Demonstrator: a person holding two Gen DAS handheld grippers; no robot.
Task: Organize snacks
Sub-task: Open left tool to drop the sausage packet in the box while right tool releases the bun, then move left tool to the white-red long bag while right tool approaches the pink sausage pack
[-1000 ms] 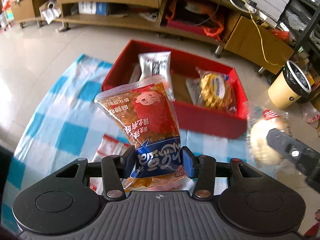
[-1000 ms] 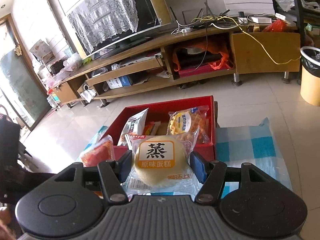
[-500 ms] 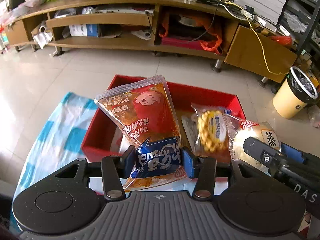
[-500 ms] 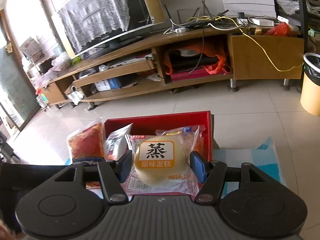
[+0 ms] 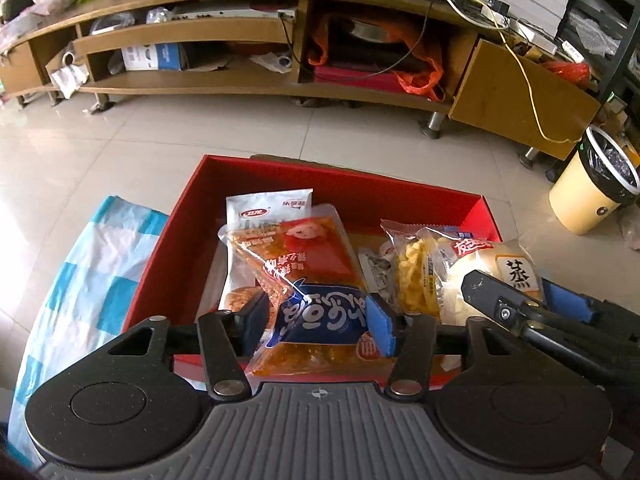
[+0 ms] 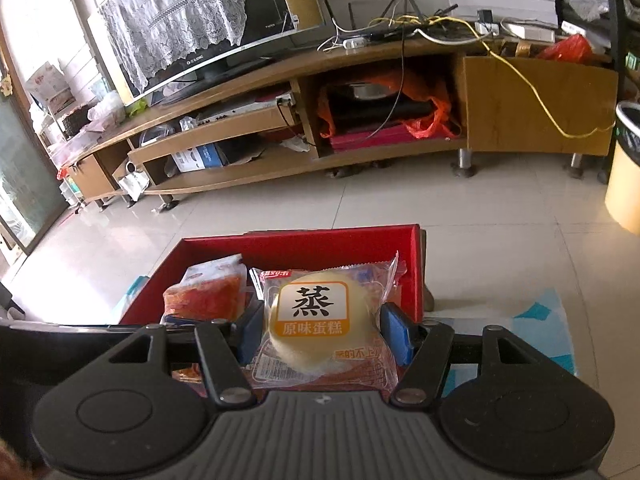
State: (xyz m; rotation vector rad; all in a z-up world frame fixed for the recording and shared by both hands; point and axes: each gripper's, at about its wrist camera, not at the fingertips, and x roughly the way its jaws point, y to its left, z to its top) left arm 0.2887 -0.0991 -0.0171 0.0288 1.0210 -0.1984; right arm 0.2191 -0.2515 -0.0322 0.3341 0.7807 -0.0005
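My left claw (image 5: 318,314) is opening around the orange-and-blue snack pouch (image 5: 308,276) over the red box (image 5: 344,200), and only this view shows the white packet (image 5: 268,210) behind. My right claw (image 6: 322,332) is opening around the cake packet (image 6: 316,316), printed 蒸 and 原味蛋糕.

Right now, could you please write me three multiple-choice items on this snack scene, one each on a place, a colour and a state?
1. Where is the orange snack packet?
A. over the box
B. on the shelf
C. in the bin

2. What colour is the box?
A. green
B. red
C. white

3. What lies between the right gripper's fingers?
A. nothing
B. a cup
C. a wrapped cake

Answers:
1 A: the left gripper, its jaws opening, has it above the box's inside.
2 B: its walls are red.
3 C: the cake sits between the opening jaws.
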